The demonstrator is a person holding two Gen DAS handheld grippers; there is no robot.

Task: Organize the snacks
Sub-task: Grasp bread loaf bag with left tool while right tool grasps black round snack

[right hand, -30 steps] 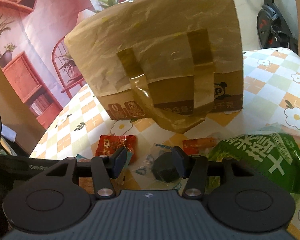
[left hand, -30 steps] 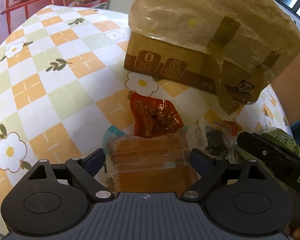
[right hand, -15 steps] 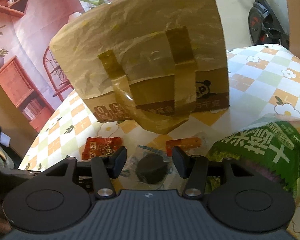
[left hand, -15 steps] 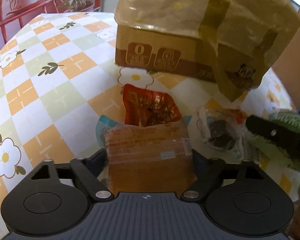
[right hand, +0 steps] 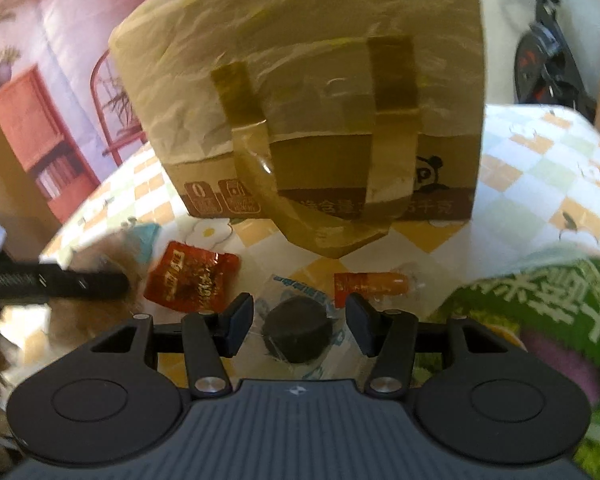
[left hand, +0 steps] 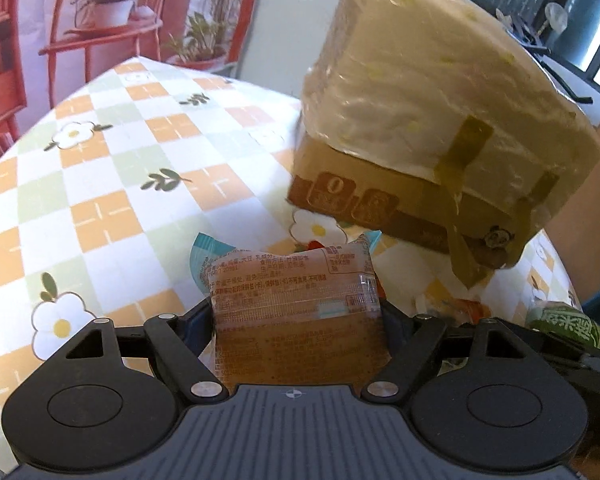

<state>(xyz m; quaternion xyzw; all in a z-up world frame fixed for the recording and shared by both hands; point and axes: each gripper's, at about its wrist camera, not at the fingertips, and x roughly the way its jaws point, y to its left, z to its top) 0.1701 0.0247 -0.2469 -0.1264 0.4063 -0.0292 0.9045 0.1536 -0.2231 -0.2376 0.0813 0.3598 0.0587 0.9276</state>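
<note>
My left gripper (left hand: 296,312) is shut on a brown snack packet (left hand: 296,280) in a clear wrapper with teal ends, and holds it up off the checked tablecloth (left hand: 100,200). My right gripper (right hand: 300,316) hangs open over a dark round snack (right hand: 296,334) in clear wrap; the snack lies between the fingers with a gap on each side. A red packet (right hand: 192,280) and a small orange packet (right hand: 370,284) lie just beyond it. In the right wrist view the left gripper (right hand: 60,280) shows as a blurred black bar at the left.
A cardboard box (left hand: 360,204) with a pale plastic bag (left hand: 420,100) pulled over its top stands at the back of the table. A big green snack bag (right hand: 540,312) lies at the right. Bare tablecloth spreads to the left; red shelves stand beyond the table edge.
The left gripper's jaws have closed on the brown packet and lifted it off the table, so it now covers the red packet. The right gripper has barely moved.
</note>
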